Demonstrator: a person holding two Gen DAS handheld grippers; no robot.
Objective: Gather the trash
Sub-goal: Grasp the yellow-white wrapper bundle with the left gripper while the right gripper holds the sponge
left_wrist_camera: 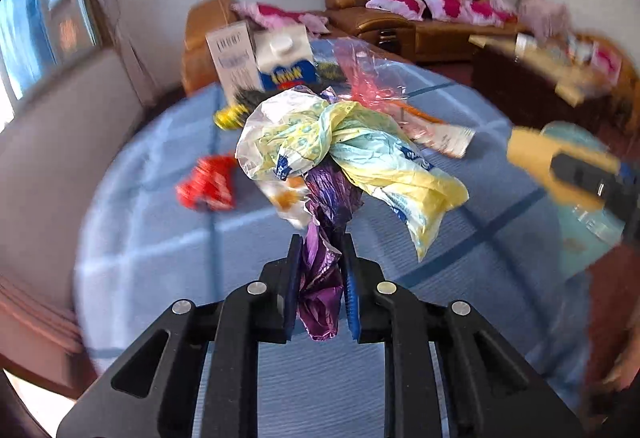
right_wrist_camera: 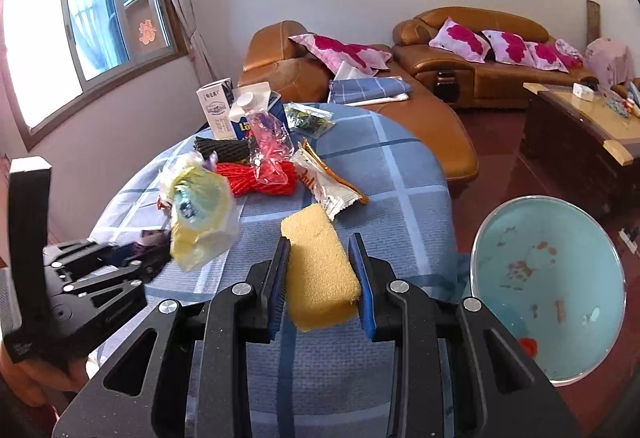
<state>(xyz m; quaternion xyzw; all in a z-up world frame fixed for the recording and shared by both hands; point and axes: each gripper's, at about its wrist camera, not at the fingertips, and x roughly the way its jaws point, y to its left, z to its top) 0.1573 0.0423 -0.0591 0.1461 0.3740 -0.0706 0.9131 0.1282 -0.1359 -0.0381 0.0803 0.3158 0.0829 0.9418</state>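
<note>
Two pairs of tongs, each clenched on something. Left tongs [left_wrist_camera: 320, 242] clamped on a purple foil wrapper [left_wrist_camera: 320, 278], with a crumpled yellow-and-pale-blue plastic bag [left_wrist_camera: 352, 150] bunched at the wrapper's far end, lifted clear of the bench [left_wrist_camera: 160, 238] (blue checked cloth over a round top). Right tongs [right_wrist_camera: 320, 242] gripping a yellow sponge [right_wrist_camera: 320, 270] by its long sides, above the bench edge. Beyond on the cloth: red netting [right_wrist_camera: 256, 178], black netting [right_wrist_camera: 224, 150], a clear pink-tinted bag [right_wrist_camera: 272, 138], a white snack packet [right_wrist_camera: 328, 186], a milk carton [right_wrist_camera: 248, 110] beside a white box [right_wrist_camera: 218, 110]. Right of the bench, lower down, a pale blue basin [right_wrist_camera: 560, 278] holding a few scraps. Farther off, tan leather sofas [right_wrist_camera: 472, 38] with pink cushions.
</note>
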